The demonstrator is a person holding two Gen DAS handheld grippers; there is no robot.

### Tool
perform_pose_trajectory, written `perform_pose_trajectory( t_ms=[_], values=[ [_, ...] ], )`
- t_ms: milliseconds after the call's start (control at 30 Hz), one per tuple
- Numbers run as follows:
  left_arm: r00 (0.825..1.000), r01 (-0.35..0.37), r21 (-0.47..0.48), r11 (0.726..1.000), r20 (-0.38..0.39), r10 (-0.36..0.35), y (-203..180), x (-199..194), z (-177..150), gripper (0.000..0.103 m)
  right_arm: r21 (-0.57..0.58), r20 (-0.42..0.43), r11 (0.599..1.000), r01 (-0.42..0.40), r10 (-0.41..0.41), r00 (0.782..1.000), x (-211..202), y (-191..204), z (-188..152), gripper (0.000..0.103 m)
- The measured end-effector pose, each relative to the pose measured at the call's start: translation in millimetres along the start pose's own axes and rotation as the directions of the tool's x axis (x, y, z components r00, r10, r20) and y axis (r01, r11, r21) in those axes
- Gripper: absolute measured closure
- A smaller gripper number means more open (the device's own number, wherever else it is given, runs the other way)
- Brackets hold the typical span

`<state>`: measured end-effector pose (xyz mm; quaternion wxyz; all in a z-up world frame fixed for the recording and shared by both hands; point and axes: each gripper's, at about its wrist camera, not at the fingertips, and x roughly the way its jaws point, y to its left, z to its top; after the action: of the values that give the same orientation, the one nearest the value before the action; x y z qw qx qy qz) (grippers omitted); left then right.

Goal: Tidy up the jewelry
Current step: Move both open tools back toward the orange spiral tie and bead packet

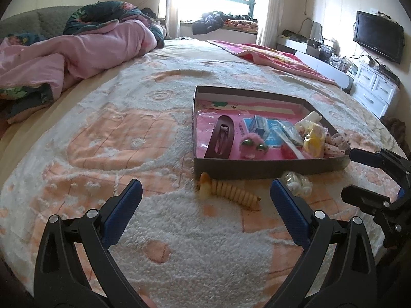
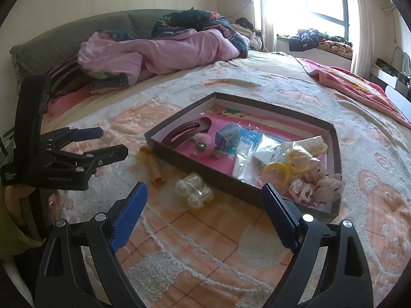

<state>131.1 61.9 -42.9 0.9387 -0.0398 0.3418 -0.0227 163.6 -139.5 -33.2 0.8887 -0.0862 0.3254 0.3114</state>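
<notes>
A shallow dark box (image 1: 257, 170) (image 2: 179, 157) with a pink lining lies on the bed. In it are a brown hair clip (image 1: 221, 138) (image 2: 187, 128), a pink fuzzy toy (image 1: 253, 145) (image 2: 204, 143), a blue packet (image 2: 228, 136), yellow rings (image 2: 276, 174) and floral scrunchies (image 2: 321, 184). On the blanket in front of the box lie a yellow spiral hair tie (image 1: 231, 192) (image 2: 154, 169) and a clear bead bracelet (image 1: 295, 182) (image 2: 195, 190). My left gripper (image 1: 205, 197) is open above the blanket, just short of the spiral tie. My right gripper (image 2: 204, 200) is open around the clear bracelet's near side.
A crumpled pink quilt (image 1: 77, 51) (image 2: 159, 51) lies at the head of the bed. A pink blanket (image 1: 277, 56) lies at the far right. A white dresser (image 1: 372, 87) and a TV (image 1: 377, 36) stand beyond the bed's right edge.
</notes>
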Motion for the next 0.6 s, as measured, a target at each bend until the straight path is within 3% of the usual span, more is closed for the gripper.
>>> perform_pose_trajectory(
  t_ms=[600],
  values=[
    [0.996,-0.005,-0.029,1.000,-0.088,0.003,20,31,-14,0.012,-0.035,-0.092,0.999,-0.017,0.014,0.996,43,9,-12,0.018]
  ],
)
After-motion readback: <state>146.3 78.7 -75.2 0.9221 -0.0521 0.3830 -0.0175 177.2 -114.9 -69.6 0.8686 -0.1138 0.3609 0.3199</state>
